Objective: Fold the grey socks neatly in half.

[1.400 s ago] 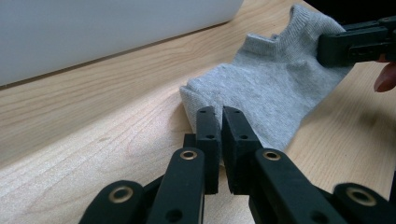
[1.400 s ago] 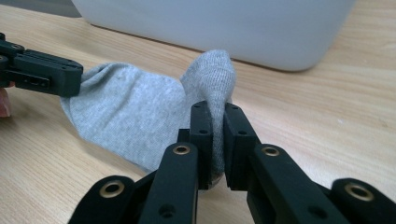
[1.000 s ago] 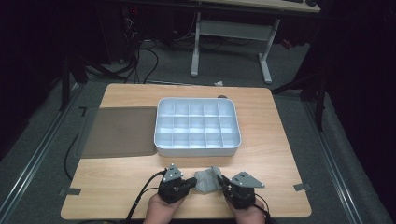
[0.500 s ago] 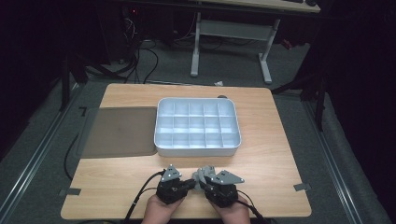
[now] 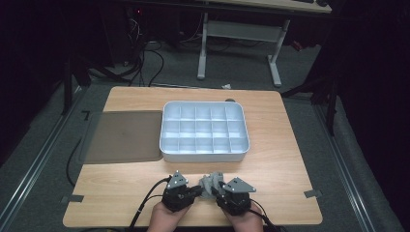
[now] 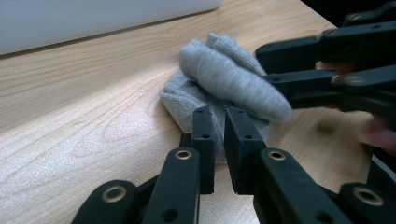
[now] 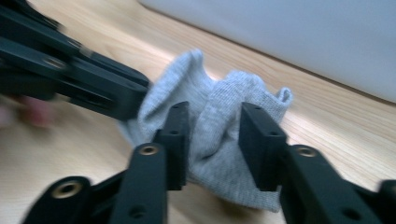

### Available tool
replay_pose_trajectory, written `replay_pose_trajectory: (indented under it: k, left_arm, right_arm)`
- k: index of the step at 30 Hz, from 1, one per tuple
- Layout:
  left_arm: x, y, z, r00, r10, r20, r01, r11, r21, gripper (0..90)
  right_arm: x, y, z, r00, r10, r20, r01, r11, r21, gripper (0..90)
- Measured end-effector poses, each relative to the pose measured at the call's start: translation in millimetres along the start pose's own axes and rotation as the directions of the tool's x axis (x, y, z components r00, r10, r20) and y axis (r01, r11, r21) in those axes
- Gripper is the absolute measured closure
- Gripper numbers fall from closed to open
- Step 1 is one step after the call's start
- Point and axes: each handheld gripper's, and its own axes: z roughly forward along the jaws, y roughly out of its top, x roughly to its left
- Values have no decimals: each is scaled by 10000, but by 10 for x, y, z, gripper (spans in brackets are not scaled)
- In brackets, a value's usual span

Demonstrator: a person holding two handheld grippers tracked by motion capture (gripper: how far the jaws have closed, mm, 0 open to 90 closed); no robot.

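Observation:
A crumpled grey sock (image 5: pixel 211 182) lies near the table's front edge between my two grippers. In the left gripper view, my left gripper (image 6: pixel 219 116) is shut on a thin edge of the sock (image 6: pixel 224 74), and the right gripper (image 6: pixel 261 70) reaches in from the right. In the right gripper view, my right gripper (image 7: pixel 217 107) has just been closing; its jaws still stand apart, with bunched sock (image 7: pixel 215 154) fabric between them. From the high view, the left gripper (image 5: pixel 199 191) and right gripper (image 5: pixel 218 189) point inward at each other.
A white tray (image 5: pixel 203 155) with several empty compartments sits at the table's middle, just beyond the sock. A flat grey mat (image 5: pixel 123 135) lies to its left. Bare wood (image 5: pixel 290 169) stretches to the right, and the front edge runs just under the hands.
My right gripper has shifted left toward the left one, and the sock between them is bunched tighter. The left gripper has stayed put.

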Motion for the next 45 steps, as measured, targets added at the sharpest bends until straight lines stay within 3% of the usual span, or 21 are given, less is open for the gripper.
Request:
replay_pose_trajectory:
  k: [2, 10, 14, 23, 32, 45]
  left_arm:
    - [-5, -3, -4, 10000, 20, 3, -20, 10000, -45, 826]
    - [-11, -3, -9, 10000, 71, -12, -71, 9999, -91, 847]
    - [-17, -2, -13, 9999, 119, -48, -120, 9999, -85, 861]
    - [-26, -2, -5, 9997, 194, -151, -195, 9998, -66, 880]
    - [-53, -3, 13, 9990, 409, -196, -407, 9991, 75, 884]
    - [-81, 1, 55, 9963, 661, -544, -628, 9962, 600, 887]
  right_arm:
    - [-9, 0, 1, 9999, -68, 75, 69, 9999, -116, 876]
    - [-39, 147, -170, 9999, -54, 137, 65, 9963, -854, 881]
    - [-41, 189, -217, 9997, -202, 135, 214, 9950, -975, 881]
    - [-143, 245, -307, 9998, 58, 180, -35, 9920, -1258, 881]
    - [84, 183, -112, 9944, -1, -1055, -89, 9964, -844, 882]
    - [188, 16, 91, 9891, 53, -1471, -76, 9999, -152, 882]
